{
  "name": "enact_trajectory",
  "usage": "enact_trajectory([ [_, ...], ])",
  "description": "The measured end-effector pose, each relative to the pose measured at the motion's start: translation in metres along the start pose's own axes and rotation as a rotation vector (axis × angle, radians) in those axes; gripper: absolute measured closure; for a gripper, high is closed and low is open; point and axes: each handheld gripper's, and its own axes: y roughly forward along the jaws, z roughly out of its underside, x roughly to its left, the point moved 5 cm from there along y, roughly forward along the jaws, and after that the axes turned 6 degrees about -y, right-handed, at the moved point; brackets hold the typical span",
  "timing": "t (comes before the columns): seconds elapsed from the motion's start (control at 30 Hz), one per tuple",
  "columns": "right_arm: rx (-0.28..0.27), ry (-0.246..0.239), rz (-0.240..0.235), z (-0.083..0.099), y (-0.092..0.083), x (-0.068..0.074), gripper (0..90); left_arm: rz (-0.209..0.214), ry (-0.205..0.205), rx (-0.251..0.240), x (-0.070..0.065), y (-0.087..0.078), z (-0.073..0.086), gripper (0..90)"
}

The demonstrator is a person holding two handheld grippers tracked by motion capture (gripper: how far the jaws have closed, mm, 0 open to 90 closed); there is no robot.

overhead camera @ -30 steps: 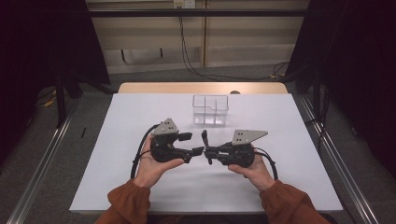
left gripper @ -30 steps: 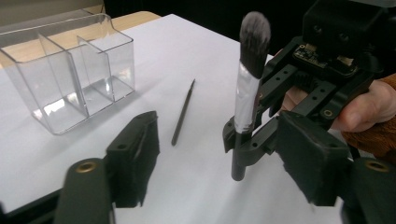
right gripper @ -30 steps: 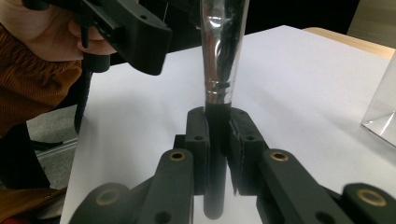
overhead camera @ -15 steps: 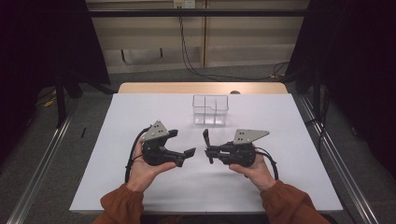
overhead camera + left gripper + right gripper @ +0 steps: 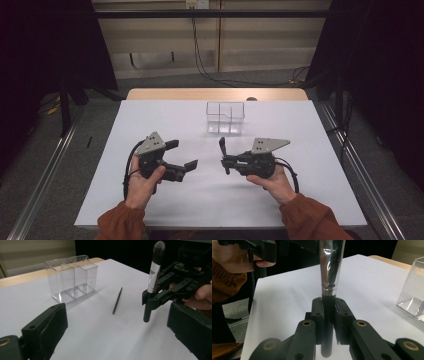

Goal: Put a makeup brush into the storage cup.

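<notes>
Now right tool (image 5: 223,156) clamps makeup brush (image 5: 151,281) upright above white surface (image 5: 300,130); left tool (image 5: 181,154) jaws just opened wide, nothing between; clear organizer (image 5: 226,118) well beyond

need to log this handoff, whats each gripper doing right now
left gripper: open, jaws just opened wide, nothing between them.
right gripper: shut on the makeup brush, held upright.

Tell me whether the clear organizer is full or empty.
Empty: the clear organizer stands upright on the white table, its compartments showing only bare floors. The makeup brush is outside it.
</notes>
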Motion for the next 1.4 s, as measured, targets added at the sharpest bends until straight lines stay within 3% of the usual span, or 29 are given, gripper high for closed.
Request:
enact_trajectory([
  [0.1, 0.000, 0.004, 0.004, 0.000, 0.000, -0.001, 80.0, -0.043, 0.007, -0.006, 0.003, -0.004, 0.001, 3.1],
  [0.23, 0.004, 0.004, 0.011, 0.001, -0.001, -0.002, 80.0, -0.070, 0.008, -0.020, 0.008, -0.010, 0.005, 3.0],
  [0.53, -0.001, 0.013, 0.030, 0.000, -0.004, -0.006, 80.0, -0.091, -0.027, -0.078, 0.017, -0.024, 0.013, 3.4],
  [0.63, 0.000, 0.015, 0.038, 0.000, -0.006, -0.007, 80.0, -0.113, 0.007, -0.121, 0.019, -0.028, 0.017, 4.9],
  [0.87, -0.003, 0.022, 0.056, 0.000, -0.008, -0.011, 80.0, -0.147, -0.045, -0.144, 0.027, -0.041, 0.023, 4.4],
  [0.93, -0.005, 0.024, 0.060, 0.000, -0.009, -0.013, 80.0, -0.183, -0.046, -0.171, 0.030, -0.048, 0.024, 3.9],
  [1.03, -0.006, 0.025, 0.072, -0.001, -0.011, -0.015, 80.0, -0.185, -0.050, -0.188, 0.032, -0.055, 0.027, 3.1],
  [1.4, -0.026, 0.035, 0.120, -0.006, -0.016, -0.032, 80.0, -0.232, -0.067, -0.170, 0.044, -0.067, 0.046, 3.1],
])
